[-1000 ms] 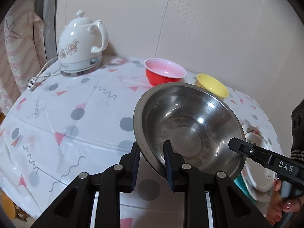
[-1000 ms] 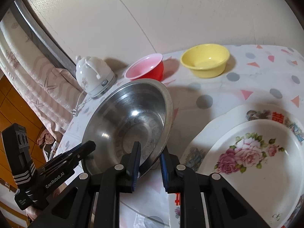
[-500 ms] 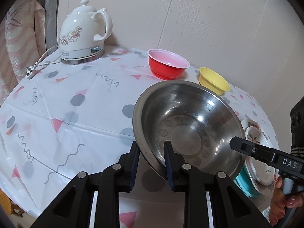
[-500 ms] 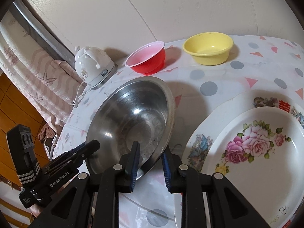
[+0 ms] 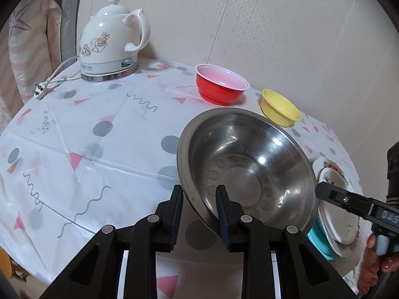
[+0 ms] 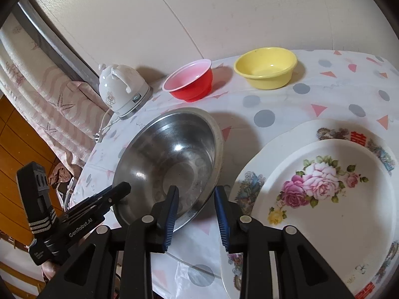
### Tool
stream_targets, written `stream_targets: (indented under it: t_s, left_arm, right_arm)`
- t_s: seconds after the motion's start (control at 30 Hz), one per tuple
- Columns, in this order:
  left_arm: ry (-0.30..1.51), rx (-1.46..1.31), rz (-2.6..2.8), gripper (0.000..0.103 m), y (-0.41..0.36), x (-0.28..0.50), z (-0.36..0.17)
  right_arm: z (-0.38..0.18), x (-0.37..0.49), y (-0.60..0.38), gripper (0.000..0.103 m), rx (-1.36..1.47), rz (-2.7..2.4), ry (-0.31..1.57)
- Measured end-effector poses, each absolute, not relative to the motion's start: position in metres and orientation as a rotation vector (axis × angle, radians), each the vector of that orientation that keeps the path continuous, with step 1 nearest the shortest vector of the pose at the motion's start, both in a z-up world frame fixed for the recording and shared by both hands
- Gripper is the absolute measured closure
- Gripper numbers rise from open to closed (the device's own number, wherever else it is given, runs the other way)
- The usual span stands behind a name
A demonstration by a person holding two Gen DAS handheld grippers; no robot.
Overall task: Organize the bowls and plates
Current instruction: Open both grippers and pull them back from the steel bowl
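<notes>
The stainless steel bowl (image 5: 249, 154) is sitting tilted near the table's (image 5: 74, 124) front edge, its inside showing bare dimpled metal. The left tool (image 5: 199, 199) is pinching the bowl's near-left rim, one pad against the outer wall and the other lying on the inner wall. The right tool (image 6: 195, 199) is straddling the opposite side of the rim, one finger inside the bowl and one outside. Its jaws have just been opening, and the pads are standing clear of the metal with the rim loose between them. Toward the table's far edge, by the wall, a red bowl (image 5: 219, 87) with a pale pink inside is standing just beside a yellow bowl (image 5: 279, 107). At the table's right edge, a rose-patterned plate (image 6: 324, 199) is lying in a larger printed plate (image 6: 286, 134), and a teal dish (image 5: 321, 245) is showing beneath them, just beside the steel bowl. A white ceramic kettle (image 5: 109, 42) is standing at the far left edge.
</notes>
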State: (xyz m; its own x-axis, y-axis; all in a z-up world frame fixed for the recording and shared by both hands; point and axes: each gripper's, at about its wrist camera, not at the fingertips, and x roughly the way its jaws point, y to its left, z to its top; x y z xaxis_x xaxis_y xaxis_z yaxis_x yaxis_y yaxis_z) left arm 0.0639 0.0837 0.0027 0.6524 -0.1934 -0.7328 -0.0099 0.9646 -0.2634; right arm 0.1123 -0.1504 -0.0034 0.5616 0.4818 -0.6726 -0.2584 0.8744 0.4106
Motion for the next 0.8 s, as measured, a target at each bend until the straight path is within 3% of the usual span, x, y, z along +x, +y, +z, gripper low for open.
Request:
stream_targets:
  t_s: [0.1, 0.23, 0.37, 0.43, 0.6, 0.8]
  left_arm:
    - [0.854, -0.264, -0.094, 0.065, 0.086, 0.063, 0.004]
    - [0.840, -0.268, -0.082, 0.061, 0.090, 0.061, 0.008]
    - [0.818, -0.272, -0.074, 0.044, 0.093, 0.059, 0.016]
    - [0.804, -0.264, -0.070, 0.044, 0.094, 0.059, 0.021]
    - [0.780, -0.253, -0.075, 0.030, 0.094, 0.064, 0.035]
    - [0.779, -0.206, -0.103, 0.021, 0.078, 0.079, 0.048]
  right_arm:
    - [0.003, 0.109, -0.157, 0.073, 0.281, 0.433, 0.853]
    - [0.011, 0.106, -0.168, 0.073, 0.289, 0.410, 0.829]
    - [0.016, 0.107, -0.178, 0.073, 0.303, 0.389, 0.811]
    - [0.020, 0.108, -0.183, 0.073, 0.303, 0.379, 0.800]
    - [0.027, 0.117, -0.198, 0.073, 0.304, 0.330, 0.775]
    - [0.036, 0.143, -0.224, 0.069, 0.311, 0.249, 0.757]
